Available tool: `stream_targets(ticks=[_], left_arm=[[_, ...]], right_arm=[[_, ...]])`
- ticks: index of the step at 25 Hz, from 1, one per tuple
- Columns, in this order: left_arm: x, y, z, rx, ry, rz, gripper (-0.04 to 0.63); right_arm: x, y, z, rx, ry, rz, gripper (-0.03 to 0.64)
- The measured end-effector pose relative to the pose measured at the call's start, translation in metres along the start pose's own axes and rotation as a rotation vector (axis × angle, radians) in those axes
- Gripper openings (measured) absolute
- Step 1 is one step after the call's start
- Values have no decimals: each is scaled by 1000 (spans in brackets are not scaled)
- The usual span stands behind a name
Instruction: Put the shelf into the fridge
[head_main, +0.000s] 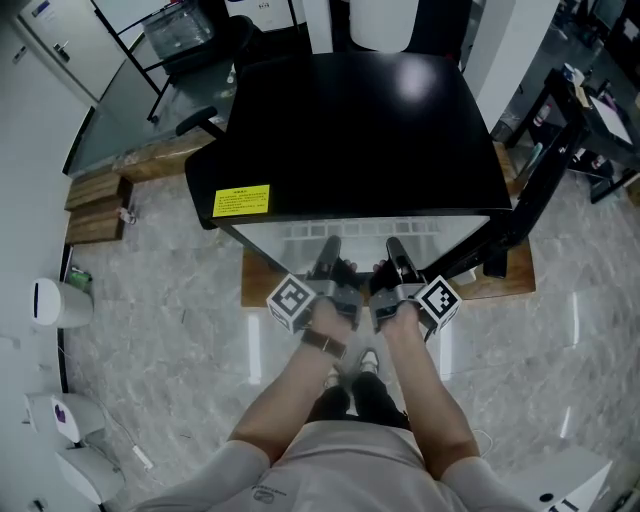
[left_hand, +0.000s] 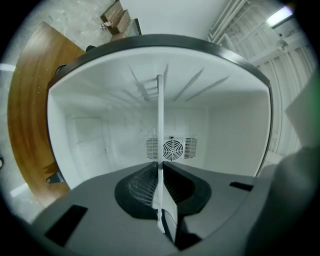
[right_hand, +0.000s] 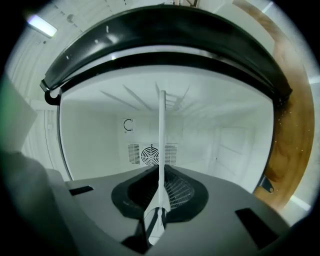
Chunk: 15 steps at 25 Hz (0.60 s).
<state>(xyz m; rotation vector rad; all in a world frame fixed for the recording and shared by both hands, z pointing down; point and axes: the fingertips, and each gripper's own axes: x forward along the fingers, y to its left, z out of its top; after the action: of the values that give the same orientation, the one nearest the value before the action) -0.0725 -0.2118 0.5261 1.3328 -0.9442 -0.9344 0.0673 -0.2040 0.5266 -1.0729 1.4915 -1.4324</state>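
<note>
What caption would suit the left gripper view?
Left claw shut on the shelf, seen edge-on, facing the open white fridge.

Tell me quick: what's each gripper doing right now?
Left gripper: shut on the shelf.
Right gripper: shut on the shelf.

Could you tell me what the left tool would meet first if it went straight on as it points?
The left tool, shut on the shelf, points into the fridge. The cavity looks free up to the back wall around the fan vent, which the shelf's far edge would probably reach first.
</note>
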Motion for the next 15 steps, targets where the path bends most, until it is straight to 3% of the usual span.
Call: stream_targets(ticks=[7,15], left_arm=[[-21,-4,-20,17,61,11,26],[-55,-37,-50,78,168,-28,5]], right_arm=[[-24,6,-14,-30,49,-9,25],[-52,34,-27,-99,105,15,21]])
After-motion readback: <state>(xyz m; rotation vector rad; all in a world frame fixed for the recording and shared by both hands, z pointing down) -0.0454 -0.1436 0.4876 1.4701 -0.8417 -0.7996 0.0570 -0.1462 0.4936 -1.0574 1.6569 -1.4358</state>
